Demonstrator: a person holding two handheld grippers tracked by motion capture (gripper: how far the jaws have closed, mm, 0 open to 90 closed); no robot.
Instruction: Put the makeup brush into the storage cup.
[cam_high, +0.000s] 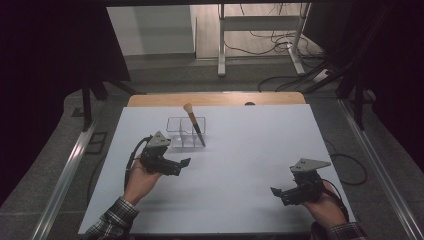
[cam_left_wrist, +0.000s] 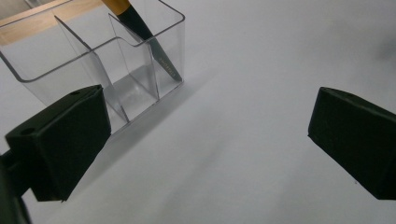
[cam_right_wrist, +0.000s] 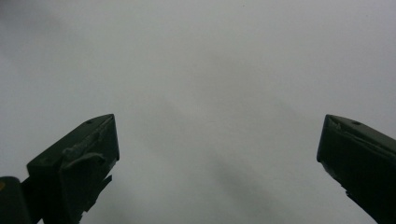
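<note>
A clear plastic box with dividers (cam_high: 186, 131) sits on the white table (cam_high: 240, 165). A black-handled makeup brush (cam_high: 194, 125) leans in its right corner; the tiny handle writing is too small to read. The left gripper (cam_high: 186, 163), just beside the box, and the right gripper (cam_high: 276, 192), well apart, are wide open and hold nothing.

Left gripper (cam_high: 186, 162) and right gripper (cam_high: 274, 191), fingers apart.
</note>
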